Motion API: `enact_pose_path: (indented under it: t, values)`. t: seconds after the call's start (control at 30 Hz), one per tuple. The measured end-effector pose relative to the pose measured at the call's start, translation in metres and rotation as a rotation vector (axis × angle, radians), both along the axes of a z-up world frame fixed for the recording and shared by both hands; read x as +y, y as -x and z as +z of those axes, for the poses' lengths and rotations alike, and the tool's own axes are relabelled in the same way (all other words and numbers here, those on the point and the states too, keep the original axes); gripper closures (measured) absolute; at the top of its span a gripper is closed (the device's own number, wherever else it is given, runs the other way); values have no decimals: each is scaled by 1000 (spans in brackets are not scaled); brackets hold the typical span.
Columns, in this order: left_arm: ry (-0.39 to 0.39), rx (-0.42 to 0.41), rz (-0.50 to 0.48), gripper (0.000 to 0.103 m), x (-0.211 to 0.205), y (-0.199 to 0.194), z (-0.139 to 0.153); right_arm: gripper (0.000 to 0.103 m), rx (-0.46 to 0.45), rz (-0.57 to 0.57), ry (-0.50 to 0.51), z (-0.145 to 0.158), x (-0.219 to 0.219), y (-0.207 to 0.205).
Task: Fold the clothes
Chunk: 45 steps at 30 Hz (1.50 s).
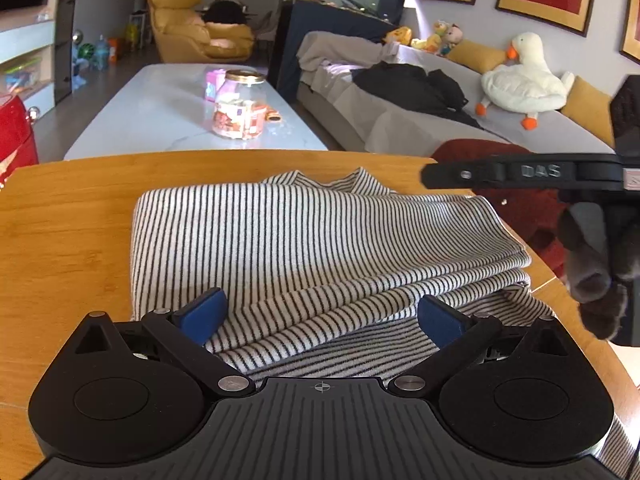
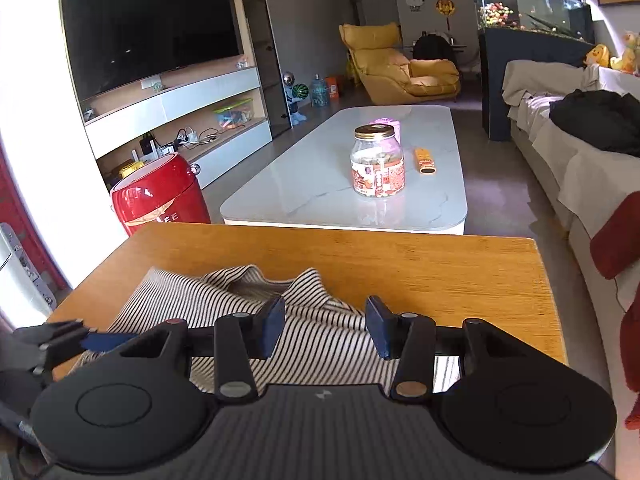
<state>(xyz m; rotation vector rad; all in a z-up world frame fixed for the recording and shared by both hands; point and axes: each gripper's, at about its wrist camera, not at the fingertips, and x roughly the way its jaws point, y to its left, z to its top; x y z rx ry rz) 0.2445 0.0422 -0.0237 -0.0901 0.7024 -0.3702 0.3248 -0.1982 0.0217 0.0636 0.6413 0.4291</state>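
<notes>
My left claw [image 1: 320, 312] sits wide apart over the near edge of the striped shirt [image 1: 304, 240], gripping nothing. The shirt's already stacked in layers mid-table [image 1: 68, 220], collar on the far side, so I reckon it's mostly folded. Right claw [image 2: 325, 328] hovers over it too, pads apart, probably ready to tidy.

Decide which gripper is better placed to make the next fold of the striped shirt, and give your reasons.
Probably the left gripper: it is open, straddling the striped shirt's layered near edge. The right gripper, also open, sits by the collar.
</notes>
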Motion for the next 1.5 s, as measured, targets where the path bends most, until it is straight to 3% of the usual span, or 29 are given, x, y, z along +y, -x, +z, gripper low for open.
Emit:
enact_pose_path:
  t: [0.13, 0.23, 0.33, 0.37, 0.4, 0.5, 0.6, 0.73, 0.9, 1.13, 1.2, 1.27, 1.37, 1.43, 1.5]
  values:
    - [-2, -4, 14, 0, 1, 5, 0, 58, 46, 9, 2, -16, 32, -43]
    - [-3, -6, -29, 0, 5, 5, -1, 60, 103, -14, 73, -29, 53, -71]
    - [2, -3, -89, 0, 12, 3, 2, 79, 128, 1, 90, -35, 58, -76]
    - [46, 6, -84, 0, 19, 3, 5, 96, 135, 17, 91, -35, 59, -76]
    - [91, 13, -65, 0, 28, 4, 8, 96, 129, 29, 97, -33, 60, -71]
    - [195, -4, 28, 0, 55, 11, 24, 97, 22, 67, 119, -12, 59, -36]
    - [216, -79, 94, 0, 80, 27, 45, 98, -27, 119, 12, 27, 42, 15]
    - [233, -126, 133, 0, 98, 43, 69, 98, -60, 221, 0, 54, 29, 91]
    - [254, -118, 131, 0, 96, 64, 82, 98, 10, 291, 70, 30, 28, 158]
    - [108, -97, 103, 0, 71, 75, 87, 97, 60, 372, 118, 3, 26, 212]
    - [46, -60, 98, 0, 70, 77, 75, 90, 40, 363, 94, 13, 14, 218]
    - [-25, -15, 93, 0, 70, 78, 60, 66, 10, 305, 47, 27, -6, 219]
    - [-140, 45, 89, 0, 78, 85, 33, 50, -27, 183, -8, 45, -40, 216]
    - [-151, 77, 92, 0, 85, 90, 25, 41, -27, 102, -7, 48, -57, 212]
    - [-97, 84, 100, 0, 93, 100, 29, 37, -1, 47, -7, 42, -69, 207]
